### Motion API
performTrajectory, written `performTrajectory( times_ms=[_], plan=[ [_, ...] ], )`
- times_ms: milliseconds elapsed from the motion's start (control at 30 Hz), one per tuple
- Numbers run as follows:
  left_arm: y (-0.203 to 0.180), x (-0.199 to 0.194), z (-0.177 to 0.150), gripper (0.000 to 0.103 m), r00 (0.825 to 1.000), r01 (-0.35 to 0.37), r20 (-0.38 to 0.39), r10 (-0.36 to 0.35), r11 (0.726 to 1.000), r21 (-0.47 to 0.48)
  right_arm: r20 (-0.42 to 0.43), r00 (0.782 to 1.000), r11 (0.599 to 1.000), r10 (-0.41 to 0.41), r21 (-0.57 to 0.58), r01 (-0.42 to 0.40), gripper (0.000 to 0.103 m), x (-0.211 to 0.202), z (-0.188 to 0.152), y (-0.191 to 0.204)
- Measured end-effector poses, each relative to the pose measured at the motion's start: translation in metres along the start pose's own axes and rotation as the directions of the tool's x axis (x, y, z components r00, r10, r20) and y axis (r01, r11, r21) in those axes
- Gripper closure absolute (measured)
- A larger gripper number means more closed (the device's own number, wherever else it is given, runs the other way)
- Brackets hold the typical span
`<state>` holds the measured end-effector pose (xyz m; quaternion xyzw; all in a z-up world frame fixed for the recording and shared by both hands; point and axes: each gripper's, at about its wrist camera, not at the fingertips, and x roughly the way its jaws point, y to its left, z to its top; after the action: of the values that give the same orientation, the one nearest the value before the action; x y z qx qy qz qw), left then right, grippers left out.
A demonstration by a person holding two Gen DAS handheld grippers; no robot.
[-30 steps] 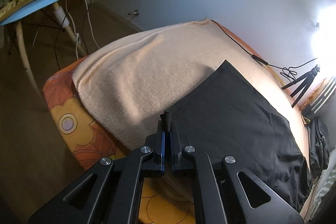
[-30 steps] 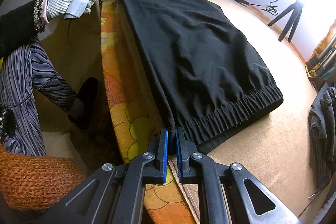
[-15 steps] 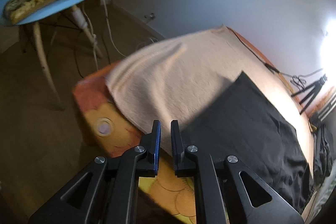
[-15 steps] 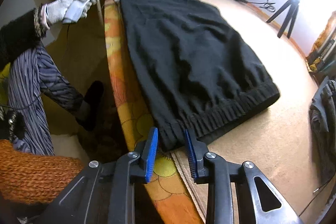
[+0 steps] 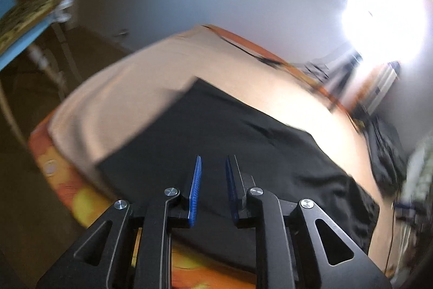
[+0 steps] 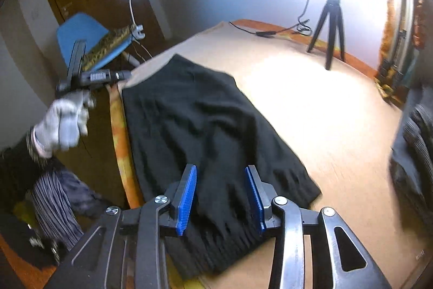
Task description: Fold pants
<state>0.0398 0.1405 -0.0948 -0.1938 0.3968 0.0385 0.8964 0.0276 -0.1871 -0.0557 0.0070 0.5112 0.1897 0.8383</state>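
Note:
Black pants (image 6: 205, 132) lie folded flat on a beige blanket (image 6: 311, 110) over the bed, elastic waistband nearest the right gripper. They also show in the blurred left wrist view (image 5: 230, 142). My right gripper (image 6: 221, 197) is open and empty, above the waistband end. My left gripper (image 5: 213, 188) is open and empty, above the pants' other end near the bed's front edge. The left gripper also shows in the right wrist view (image 6: 92, 77), held in a white-gloved hand.
An orange flowered mattress edge (image 6: 121, 142) runs along the front. A black tripod (image 6: 330, 26) and a cable stand on the far side of the bed. A blue chair (image 6: 89, 42) and a lamp stand beyond the bed. Dark clothes (image 6: 414, 142) lie at the right.
Both grippers have let go of the pants, opened and pulled back. The pants now lie flat on the blanket. Both cameras have tilted upward.

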Motion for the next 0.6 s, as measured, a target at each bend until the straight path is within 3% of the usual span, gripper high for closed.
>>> performTrajectory(
  times_ms=[200,467,600],
  plan=[
    [-0.037,0.025,-0.016,0.086,0.99,0.11,-0.089,-0.105,0.992,0.056,-0.028,0.995,0.99,0.096,0.107,-0.093,0.064,0.052,0.055,-0.009],
    [-0.042,0.051,-0.046,0.086,0.967,0.143,-0.223,-0.124,0.987,0.075,-0.104,0.987,0.971,0.123,0.217,-0.098,0.063,0.149,0.107,-0.027],
    [-0.038,0.047,-0.047,0.086,0.969,0.149,-0.212,-0.129,0.986,0.078,-0.137,0.982,0.962,0.129,0.256,-0.09,0.063,0.184,0.119,-0.033]
  ],
)
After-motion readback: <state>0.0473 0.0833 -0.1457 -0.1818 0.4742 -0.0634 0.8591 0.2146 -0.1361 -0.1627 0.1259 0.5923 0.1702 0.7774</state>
